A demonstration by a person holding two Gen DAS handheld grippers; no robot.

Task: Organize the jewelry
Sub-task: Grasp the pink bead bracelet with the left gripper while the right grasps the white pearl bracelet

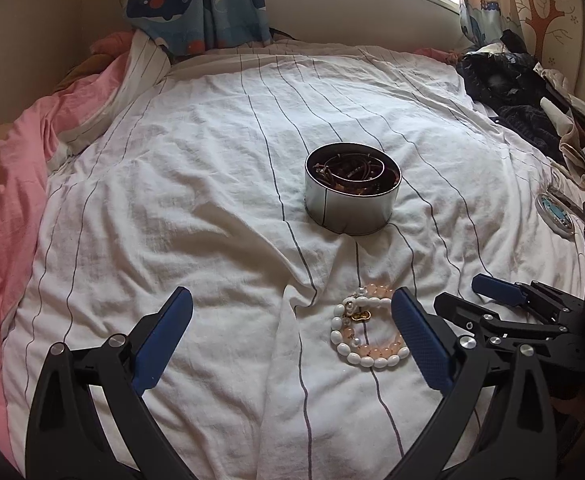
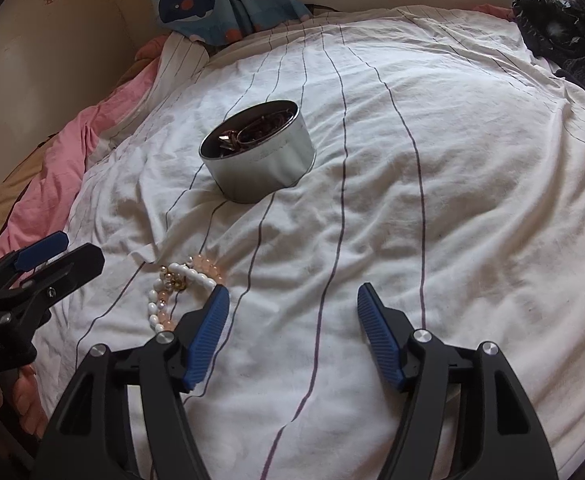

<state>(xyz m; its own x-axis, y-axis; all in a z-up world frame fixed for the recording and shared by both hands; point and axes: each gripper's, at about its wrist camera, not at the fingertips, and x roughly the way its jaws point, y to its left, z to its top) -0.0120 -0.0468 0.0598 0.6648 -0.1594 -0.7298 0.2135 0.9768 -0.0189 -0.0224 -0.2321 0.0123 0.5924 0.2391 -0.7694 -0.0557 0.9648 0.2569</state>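
both tools spread wide over the bed, neither carrying a thing. the left tool (image 1: 292, 336) hangs low above the striped sheet (image 1: 196, 184), and the bracelets (image 1: 366, 330), a white-bead loop tangled with a pale pink one and a small gold charm, lie at about three o'clock of its centre, right against the inner face of its right finger (image 1: 420, 340). the round tin (image 1: 352, 188) sits well apart at twelve o'clock, already holding dark brown cords and bangles.

from the right wrist view, the right tool (image 2: 292, 336) is open too, with the bracelets (image 2: 180, 292) at its nine o'clock, partly tucked behind its left finger (image 2: 208, 340). the tin (image 2: 258, 152) is up at eleven.

risks, as i judge them: the two loops are interlaced, so a pinch on one may drag the other and drop it short of the tin. the sheet is rumpled just beside the beads, so a low close could catch cloth. and both tools are near the same target, so they could knock fingers.

view differences: the left wrist view shows the whole bracelet pile, the right tool at three o'clock, and a small round blue-faced thing (image 1: 556, 214) at the bed's right edge. the right wrist view hides half the beads but shows the person's bare fingers (image 2: 28, 400) gripping the left tool's handle at eight o'clock.
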